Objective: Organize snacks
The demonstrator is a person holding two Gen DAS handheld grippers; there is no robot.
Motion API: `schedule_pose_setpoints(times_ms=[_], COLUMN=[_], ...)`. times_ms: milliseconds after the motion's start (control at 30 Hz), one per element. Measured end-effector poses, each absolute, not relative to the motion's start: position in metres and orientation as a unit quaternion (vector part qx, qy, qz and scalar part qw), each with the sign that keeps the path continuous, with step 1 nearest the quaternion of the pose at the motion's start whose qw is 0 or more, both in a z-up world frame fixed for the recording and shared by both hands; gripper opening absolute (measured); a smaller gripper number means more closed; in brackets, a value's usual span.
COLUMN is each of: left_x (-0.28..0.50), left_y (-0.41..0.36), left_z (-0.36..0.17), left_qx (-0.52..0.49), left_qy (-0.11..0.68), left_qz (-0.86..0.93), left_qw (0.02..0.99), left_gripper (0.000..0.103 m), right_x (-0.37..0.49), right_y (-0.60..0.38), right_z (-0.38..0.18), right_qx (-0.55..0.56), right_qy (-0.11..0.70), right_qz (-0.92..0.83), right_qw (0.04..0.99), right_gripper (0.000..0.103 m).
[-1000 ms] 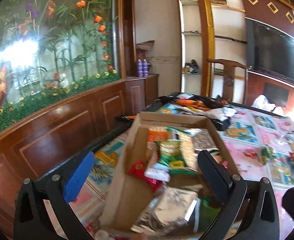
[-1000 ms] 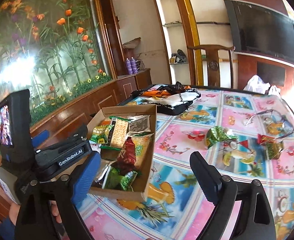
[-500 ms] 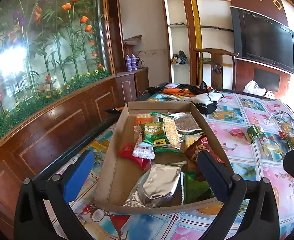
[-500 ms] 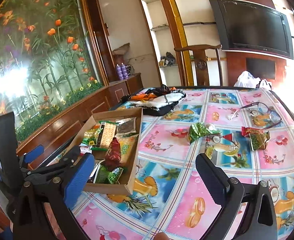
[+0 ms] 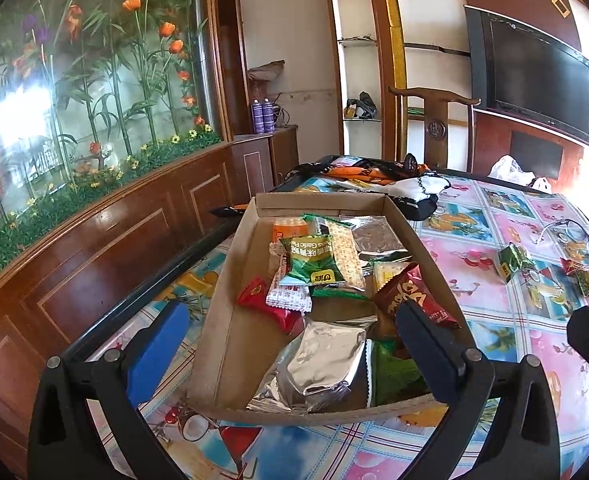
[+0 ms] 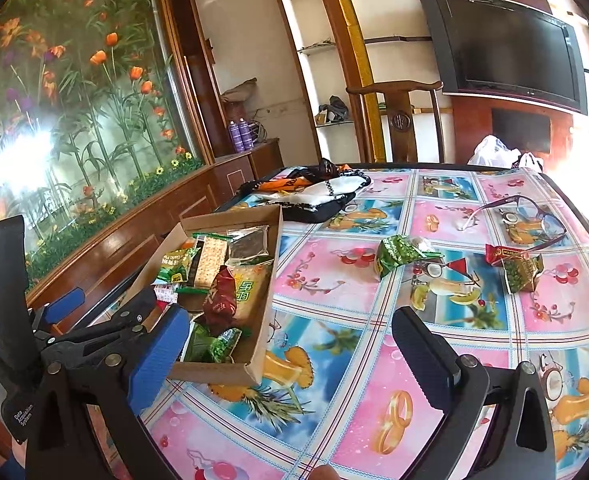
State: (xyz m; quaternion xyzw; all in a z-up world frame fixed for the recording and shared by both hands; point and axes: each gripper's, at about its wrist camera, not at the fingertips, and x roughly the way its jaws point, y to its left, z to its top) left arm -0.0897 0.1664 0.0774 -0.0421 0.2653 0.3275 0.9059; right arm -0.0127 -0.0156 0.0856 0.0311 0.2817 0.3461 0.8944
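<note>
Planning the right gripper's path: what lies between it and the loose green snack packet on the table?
Only bare patterned tablecloth separates the right gripper from the green snack packet, per the right wrist view.

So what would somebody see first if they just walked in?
Probably the cardboard box piled with bright snack packets, sitting near the table's left edge. Next, the loose green packet and red packet lying out on the fruit-patterned tablecloth, and the big wall of orange flowers behind.
</note>
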Motion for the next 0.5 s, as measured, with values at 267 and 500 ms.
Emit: schedule_pose_setpoints(times_ms=[267, 500], left_x=[-0.0882, -0.0891], left_y=[0.1654, 0.1668], left_z=[0.0751, 0.0747], left_qx=[-0.037, -0.037], left_qy=[0.271, 0.273], left_qz=[0.334, 0.335], left_qw=[0.902, 0.901], left_gripper=[0.103, 0.103], right_x=[-0.0138, -0.0150], right_y=[-0.0172, -0.0173], right_z=[0.0874, 0.0886], right_qx=[0.032, 0.030], right_qy=[0.273, 0.271], right_qz=[0.347, 0.347], right_qw=[0.897, 0.897], right_gripper=[0.102, 0.102])
